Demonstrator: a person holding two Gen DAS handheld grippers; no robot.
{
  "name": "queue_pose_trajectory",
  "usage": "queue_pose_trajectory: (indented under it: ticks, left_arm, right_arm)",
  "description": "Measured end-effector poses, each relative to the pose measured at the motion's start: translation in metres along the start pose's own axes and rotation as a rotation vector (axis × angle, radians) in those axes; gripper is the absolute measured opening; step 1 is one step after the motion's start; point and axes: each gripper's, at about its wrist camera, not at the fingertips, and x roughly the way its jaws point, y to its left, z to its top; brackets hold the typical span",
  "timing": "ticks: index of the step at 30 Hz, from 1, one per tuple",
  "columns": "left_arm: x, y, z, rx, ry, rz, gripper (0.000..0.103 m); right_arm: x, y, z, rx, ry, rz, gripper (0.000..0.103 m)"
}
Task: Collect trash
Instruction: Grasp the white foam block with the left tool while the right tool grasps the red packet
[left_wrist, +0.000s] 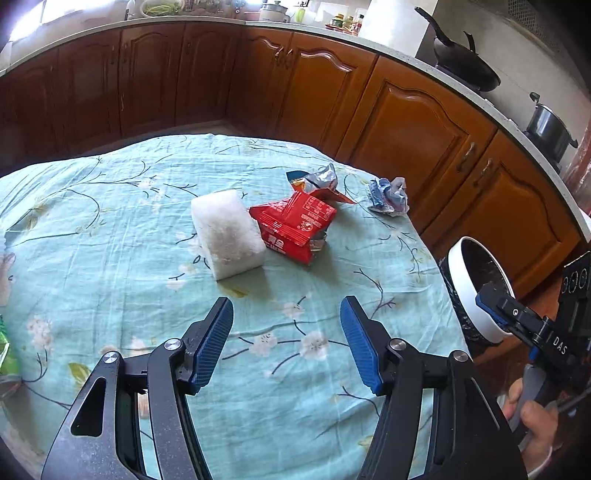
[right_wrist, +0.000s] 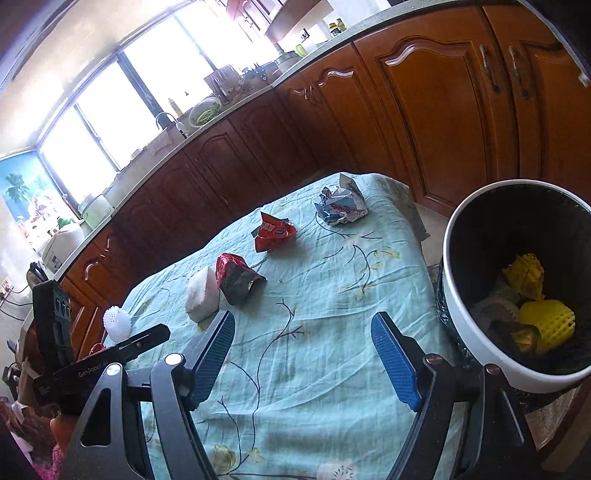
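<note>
Tabletop (left_wrist: 110, 229) with the floral cloth still has plenty on it. The bin (right_wrist: 458, 295) off its right edge already holds some yellow scraps, so I'd say we're partway. Left to grab: foam block (left_wrist: 229, 236) farthest from the bin, red box (left_wrist: 295, 229) touching it on the bin side, red wrapper (right_wrist: 273, 230) behind that, paper ball (left_wrist: 388, 195) near the bin-side edge. Left gripper (left_wrist: 288, 347) and right gripper (right_wrist: 303, 358) both spread apart, holding nothing.

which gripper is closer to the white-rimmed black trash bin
Right. The right gripper, open, sits right beside the white-rimmed black trash bin at the table's edge. The left gripper, also open, is over the floral tablecloth, farther from the bin.
</note>
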Motion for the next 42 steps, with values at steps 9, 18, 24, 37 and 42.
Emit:
queue_pose_trajectory:
  ticks: [9, 18, 24, 37, 42]
  left_arm:
    - [0.021, 0.015, 0.022, -0.027, 0.028, 0.055, 0.071]
    - [0.049, 0.028, 0.044, -0.051, 0.046, 0.118, 0.073]
    - [0.067, 0.037, 0.047, -0.046, 0.071, 0.125, 0.073]
    - [0.088, 0.041, 0.044, -0.029, 0.087, 0.134, 0.073]
    - [0.092, 0.037, 0.041, -0.010, 0.082, 0.101, 0.054]
  right_arm:
    - [0.038, 0.000, 0.026, -0.040, 0.019, -0.019, 0.079]
    - [0.077, 0.003, 0.048, -0.066, 0.059, -0.019, 0.061]
    - [0.110, 0.041, 0.032, -0.087, 0.167, 0.165, 0.037]
    - [0.154, 0.061, 0.033, 0.003, 0.218, 0.251, 0.002]
    - [0.127, 0.055, 0.031, -0.003, 0.177, 0.233, 0.000]
